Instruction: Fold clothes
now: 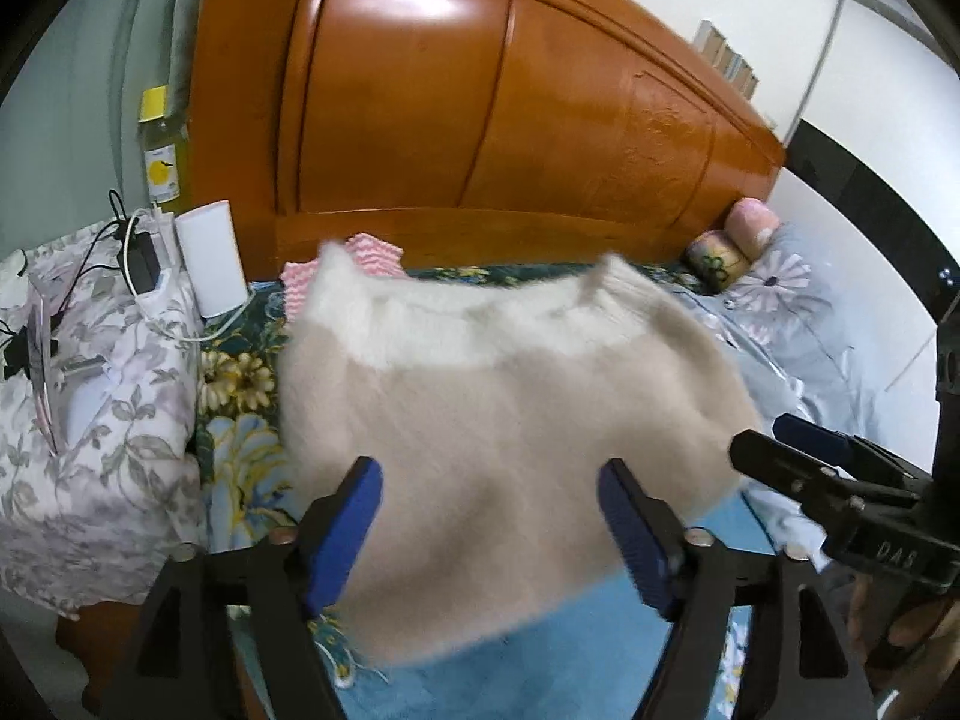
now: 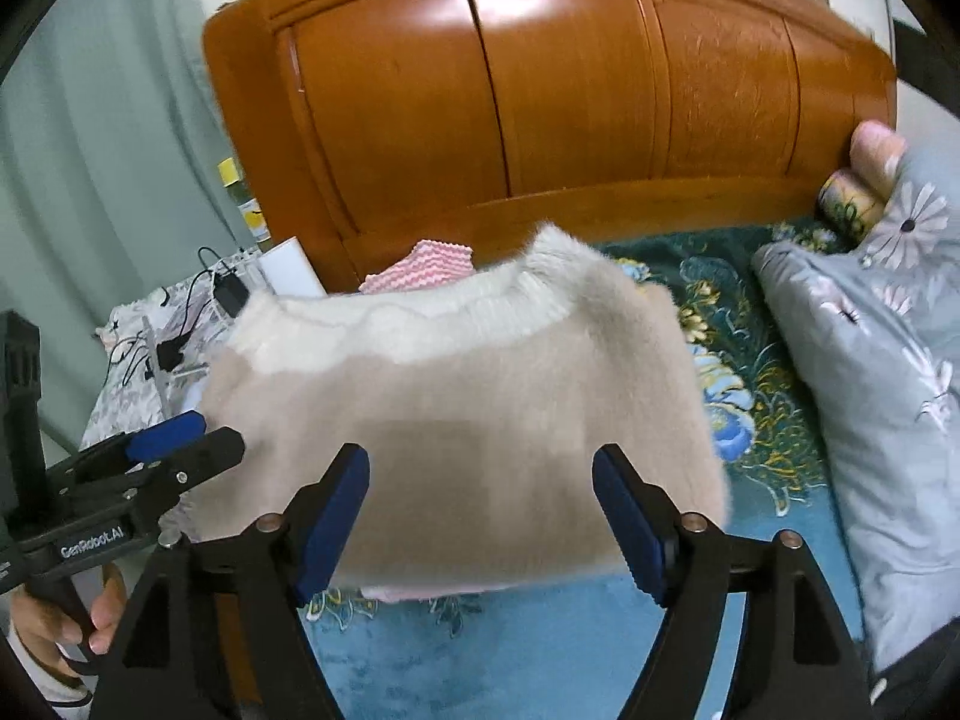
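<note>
A fluffy beige sweater (image 1: 504,426) with a white collar band lies folded on the blue floral bedspread; it also shows in the right wrist view (image 2: 468,414). My left gripper (image 1: 489,531) hovers over its near edge with jaws wide open and empty. My right gripper (image 2: 480,519) is likewise open and empty over the near edge. Each gripper shows from the side in the other view, the right one (image 1: 798,456) at the sweater's right corner, the left one (image 2: 186,444) at its left edge. A pink-and-white zigzag cloth (image 2: 420,270) lies behind the sweater.
A wooden headboard (image 1: 480,108) rises behind. A floral-covered bedside stand (image 1: 90,396) holds chargers, cables and a white cylinder (image 1: 210,258). A grey floral quilt (image 2: 870,396) and rolled pillows (image 1: 732,240) lie on the right.
</note>
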The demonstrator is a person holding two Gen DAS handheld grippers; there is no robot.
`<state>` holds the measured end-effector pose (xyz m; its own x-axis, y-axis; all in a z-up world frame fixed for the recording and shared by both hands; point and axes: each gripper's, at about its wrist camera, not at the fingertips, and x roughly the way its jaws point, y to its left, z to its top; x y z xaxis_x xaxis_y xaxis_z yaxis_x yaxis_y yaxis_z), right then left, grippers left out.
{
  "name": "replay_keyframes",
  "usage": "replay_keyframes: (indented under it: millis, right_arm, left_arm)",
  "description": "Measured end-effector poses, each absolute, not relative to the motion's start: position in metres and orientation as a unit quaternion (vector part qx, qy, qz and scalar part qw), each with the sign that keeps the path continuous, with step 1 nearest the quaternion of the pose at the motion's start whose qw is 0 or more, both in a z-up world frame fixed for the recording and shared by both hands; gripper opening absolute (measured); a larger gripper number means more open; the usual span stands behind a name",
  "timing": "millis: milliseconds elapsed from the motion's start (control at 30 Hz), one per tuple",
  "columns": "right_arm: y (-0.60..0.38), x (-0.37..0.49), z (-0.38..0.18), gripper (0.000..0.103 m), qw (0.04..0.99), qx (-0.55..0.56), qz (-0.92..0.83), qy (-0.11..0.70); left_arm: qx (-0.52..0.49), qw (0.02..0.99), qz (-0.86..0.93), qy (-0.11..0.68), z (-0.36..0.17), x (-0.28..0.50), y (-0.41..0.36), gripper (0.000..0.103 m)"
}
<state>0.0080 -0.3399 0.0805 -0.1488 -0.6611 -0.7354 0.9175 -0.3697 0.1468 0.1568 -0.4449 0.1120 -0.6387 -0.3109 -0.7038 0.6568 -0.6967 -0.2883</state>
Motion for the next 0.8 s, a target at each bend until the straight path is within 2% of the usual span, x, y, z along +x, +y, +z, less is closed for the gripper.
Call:
replay_keyframes:
  millis: [67, 300, 500, 800]
  right_arm:
    - [-0.327, 0.016, 0.081, 0.099, 0.533, 0.364, -0.745, 0.167]
    - [-0.301, 0.035, 0.07, 0.099, 0.513, 0.354, -0.76, 0.182]
    - [-0.292, 0.047, 0.062, 0.1, 0.499, 0.338, -0.773, 0.198]
    - [-0.295, 0.057, 0.04, 0.1, 0.478, 0.334, -0.782, 0.221]
  left_arm:
    - [0.323, 0.276, -0.864, 0.27, 0.108, 0.16, -0.434, 0.085]
    - [0.345, 0.279, -0.853, 0.275, 0.083, 0.174, -0.408, 0.102]
    - [0.342, 0.281, -0.847, 0.294, 0.067, 0.184, -0.397, 0.103]
    - [0.339, 0.31, -0.843, 0.28, 0.041, 0.196, -0.389, 0.103]
